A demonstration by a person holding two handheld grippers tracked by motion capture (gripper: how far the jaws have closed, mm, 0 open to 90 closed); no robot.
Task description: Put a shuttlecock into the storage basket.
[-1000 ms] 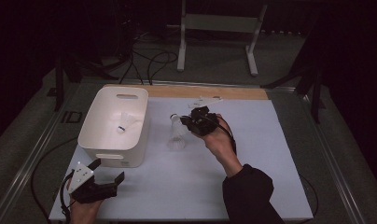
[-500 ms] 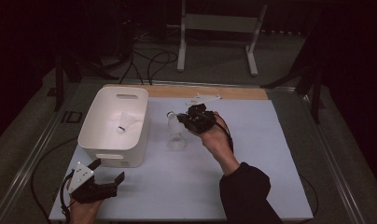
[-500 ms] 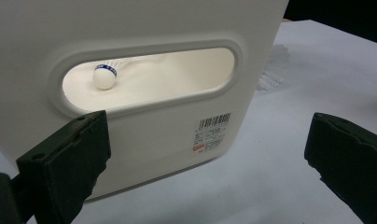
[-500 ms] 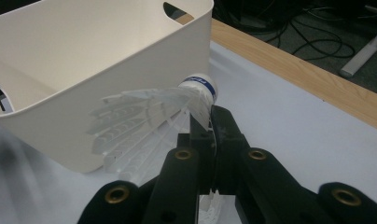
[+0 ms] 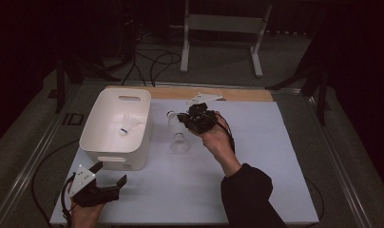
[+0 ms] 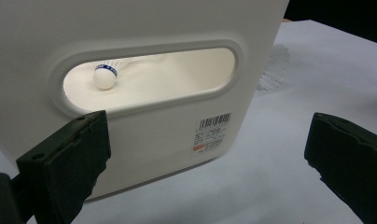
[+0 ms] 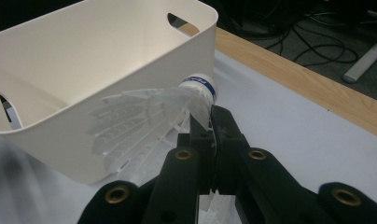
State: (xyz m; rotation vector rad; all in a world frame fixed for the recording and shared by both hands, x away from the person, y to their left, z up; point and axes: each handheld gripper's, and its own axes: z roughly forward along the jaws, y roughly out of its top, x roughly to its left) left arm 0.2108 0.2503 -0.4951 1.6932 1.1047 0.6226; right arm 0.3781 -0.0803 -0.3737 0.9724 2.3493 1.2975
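Left gripper (image 5: 109,178) idle near table edge, jaws spread, empty. Right gripper (image 7: 210,122) pinched on shuttlecock (image 7: 149,116) skirt, just beside white bin (image 5: 97,142). Carry step, likely. Next: lift over rim, release beside shuttlecock inside (image 5: 125,127).

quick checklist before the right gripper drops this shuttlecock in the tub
1. Grip: right gripper is shut on the held shuttlecock, pinching its skirt near the cork: ok.
2. Height: in the high view that shuttlecock looks lifted off the mat, though contact is hard to judge: cannot tell.
3. Position: it is beside the white tub, not over its opening: not ok.
4. Landing spot: one shuttlecock in the tub, bare floor around it: ok.
5. Left gripper is open and near the tub's front wall, out of the path: ok.
6. Another shuttlecock on the mat stands under the hand; clearance: cannot tell.
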